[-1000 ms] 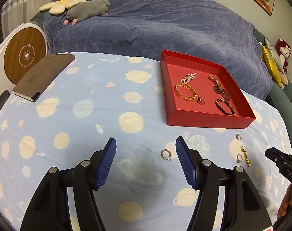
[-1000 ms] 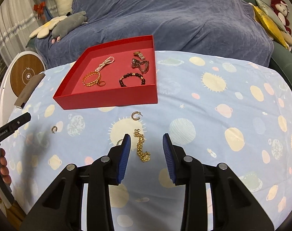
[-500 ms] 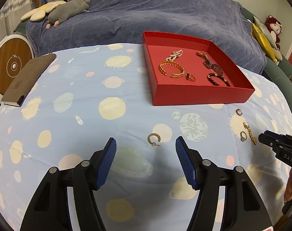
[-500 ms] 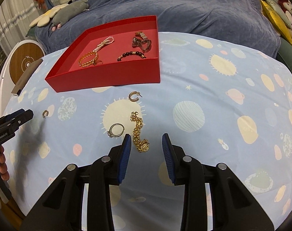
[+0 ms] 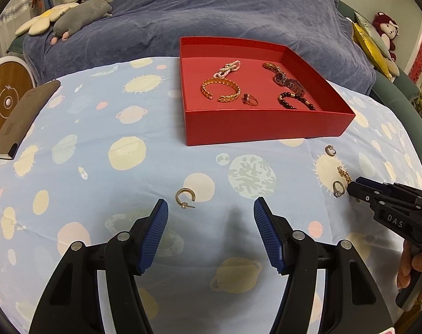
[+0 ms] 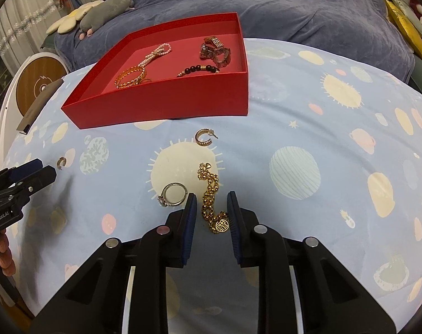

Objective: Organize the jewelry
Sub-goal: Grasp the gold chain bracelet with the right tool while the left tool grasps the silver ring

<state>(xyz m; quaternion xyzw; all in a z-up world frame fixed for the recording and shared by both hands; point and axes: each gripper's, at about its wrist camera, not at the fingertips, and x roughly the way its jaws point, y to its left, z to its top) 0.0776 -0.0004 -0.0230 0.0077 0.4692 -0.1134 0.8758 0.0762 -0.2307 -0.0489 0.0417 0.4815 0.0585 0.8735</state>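
Earrings and chains lie scattered on the planet-print cloth [image 5: 127, 139], short of the red tray [image 5: 266, 128] that already holds bracelets and a watch. Farthest left, a small gold hoop earring [image 5: 185, 197] sits just ahead of the left gripper [image 5: 211, 217], whose jaws gape wide and hold nothing, probably lining up to take it. Further right, a silver ring [image 6: 173, 194] rests beside the right gripper [image 6: 210, 208]. Its jaws, partly closed but gripping nothing, straddle the gold chain bracelet [image 6: 211, 194], apparently about to pinch it. A second hoop [image 6: 204, 137] waits nearer the tray.
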